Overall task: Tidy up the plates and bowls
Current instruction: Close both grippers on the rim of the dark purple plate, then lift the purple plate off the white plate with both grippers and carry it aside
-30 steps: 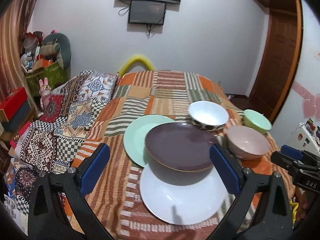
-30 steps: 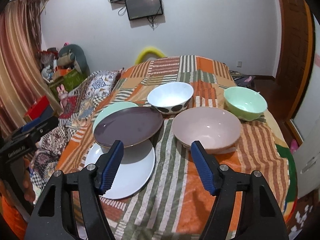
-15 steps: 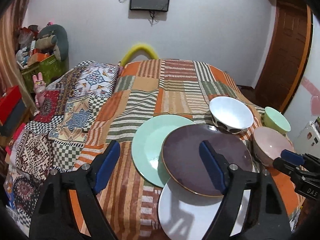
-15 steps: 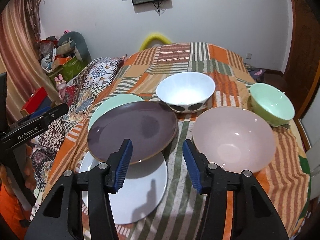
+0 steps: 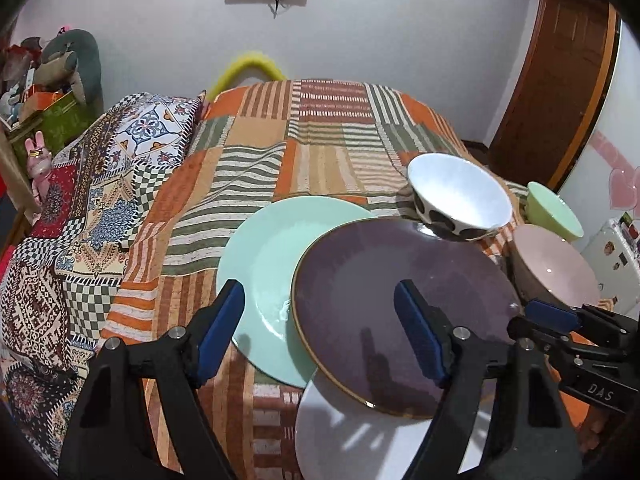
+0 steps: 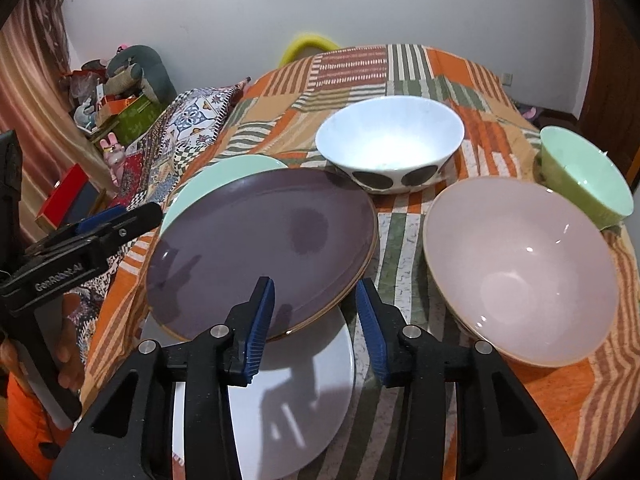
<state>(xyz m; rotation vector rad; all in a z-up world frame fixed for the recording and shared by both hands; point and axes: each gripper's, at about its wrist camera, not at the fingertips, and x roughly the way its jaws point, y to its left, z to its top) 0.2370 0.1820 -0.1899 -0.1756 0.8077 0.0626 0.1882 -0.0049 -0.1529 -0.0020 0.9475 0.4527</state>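
Left gripper (image 5: 318,330): jaws spread wide, nothing between them; the blue pads (image 5: 416,334) sit over the seam where the purple plate (image 5: 400,300) overlaps the mint-green plate (image 5: 268,256). No contact with either plate can be confirmed from this view. Right gripper (image 6: 316,322): jaws parted to a narrower gap, also holding nothing, straddling the near right rim of the purple plate (image 6: 260,248); whether a pad touches the rim cannot be told. Purple plate lies on top, tilted, its near edge over the white plate (image 6: 276,396) and its far-left edge over the mint-green plate (image 6: 216,178). In the left wrist view the white plate (image 5: 360,440) shows only below the purple one, partly hidden by the gripper's frame. Beyond the plates, a white bowl with dark spots (image 6: 390,142) stands upright just beside the purple plate's far rim. To its right, a large pink bowl (image 6: 520,268) sits close to the right gripper, and a small green bowl (image 6: 586,174) stands behind the pink one, near it. All pieces rest on a striped orange-and-green patchwork cover (image 5: 320,128). A checked patterned cloth (image 5: 92,208) lies along the cover's left side. A pink rabbit toy (image 5: 38,156) stands left of that cloth.
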